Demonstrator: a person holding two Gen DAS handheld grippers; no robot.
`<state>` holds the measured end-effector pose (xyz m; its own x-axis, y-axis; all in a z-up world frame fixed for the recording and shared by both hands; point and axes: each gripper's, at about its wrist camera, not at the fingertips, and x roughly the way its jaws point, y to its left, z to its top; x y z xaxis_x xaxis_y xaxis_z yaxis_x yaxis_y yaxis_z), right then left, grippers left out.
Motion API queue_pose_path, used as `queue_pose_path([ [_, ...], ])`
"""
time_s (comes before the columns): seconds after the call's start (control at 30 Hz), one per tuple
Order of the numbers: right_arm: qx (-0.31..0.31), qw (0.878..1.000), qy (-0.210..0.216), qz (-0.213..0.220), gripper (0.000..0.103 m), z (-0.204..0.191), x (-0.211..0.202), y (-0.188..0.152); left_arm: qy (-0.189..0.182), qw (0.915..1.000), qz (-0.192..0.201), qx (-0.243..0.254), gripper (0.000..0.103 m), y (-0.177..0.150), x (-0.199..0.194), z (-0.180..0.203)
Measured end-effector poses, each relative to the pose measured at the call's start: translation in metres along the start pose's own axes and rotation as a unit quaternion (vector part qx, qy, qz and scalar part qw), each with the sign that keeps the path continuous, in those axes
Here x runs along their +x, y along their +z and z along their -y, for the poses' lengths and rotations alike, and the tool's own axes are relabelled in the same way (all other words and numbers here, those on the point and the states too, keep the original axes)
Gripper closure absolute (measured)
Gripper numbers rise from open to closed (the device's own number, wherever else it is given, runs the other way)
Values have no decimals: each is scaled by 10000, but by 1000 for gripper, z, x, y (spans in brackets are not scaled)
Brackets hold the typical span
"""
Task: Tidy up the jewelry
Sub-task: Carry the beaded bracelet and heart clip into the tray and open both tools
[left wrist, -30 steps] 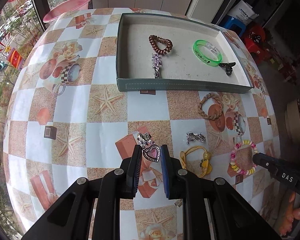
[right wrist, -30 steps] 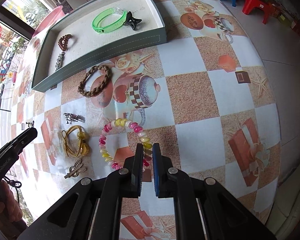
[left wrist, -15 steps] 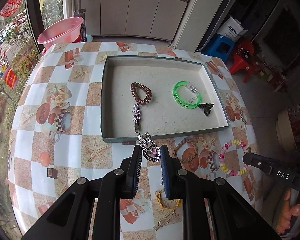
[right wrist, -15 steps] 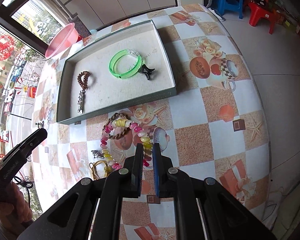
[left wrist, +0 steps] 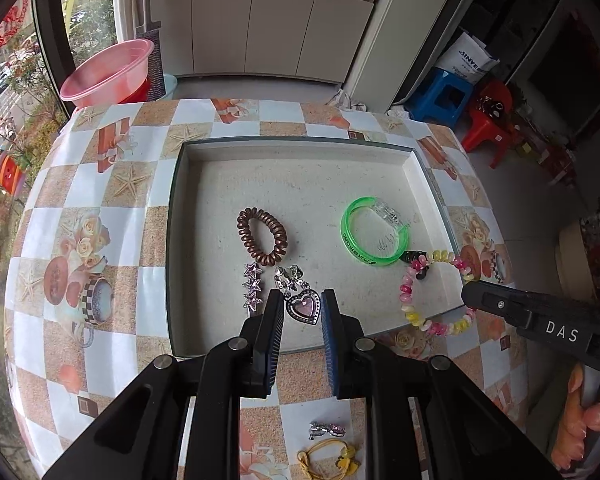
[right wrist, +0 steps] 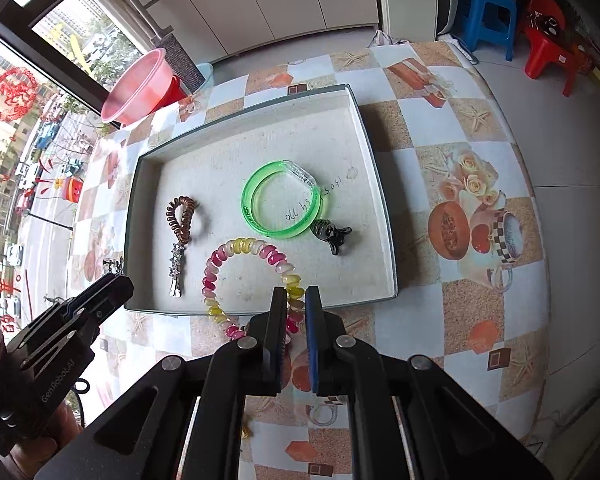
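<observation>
Above a shallow tray point(left wrist: 180, 248), the left gripper point(left wrist: 300, 312) pinches a heart pendant point(left wrist: 303, 307) while the right gripper point(right wrist: 296, 312) clamps a beaded bracelet point(right wrist: 236, 256).

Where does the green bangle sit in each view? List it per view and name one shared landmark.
Left wrist view: green bangle right of centre, lying in the tray.
Right wrist view: green bangle near the centre, in the tray's right half.
Shared landmark: black claw clip touching the bangle.
</observation>
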<state>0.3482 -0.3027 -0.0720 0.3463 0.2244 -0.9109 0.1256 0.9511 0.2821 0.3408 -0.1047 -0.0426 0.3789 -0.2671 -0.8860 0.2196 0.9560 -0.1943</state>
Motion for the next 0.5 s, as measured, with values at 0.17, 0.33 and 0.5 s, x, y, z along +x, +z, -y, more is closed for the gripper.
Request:
queue_pose_path([
  [0.17,-83,9993,-53,-366,94,0,35,11,78,9996,-239,102,71,4,32,8],
  [0.33,75,9978,-14,-652,94,10,61,12,245,9982,-500,204,71,0,60,10],
  [0.5,63,9982,-223,-554,94,16,69,19,356,9973,-615,182,71,-1,78,10],
])
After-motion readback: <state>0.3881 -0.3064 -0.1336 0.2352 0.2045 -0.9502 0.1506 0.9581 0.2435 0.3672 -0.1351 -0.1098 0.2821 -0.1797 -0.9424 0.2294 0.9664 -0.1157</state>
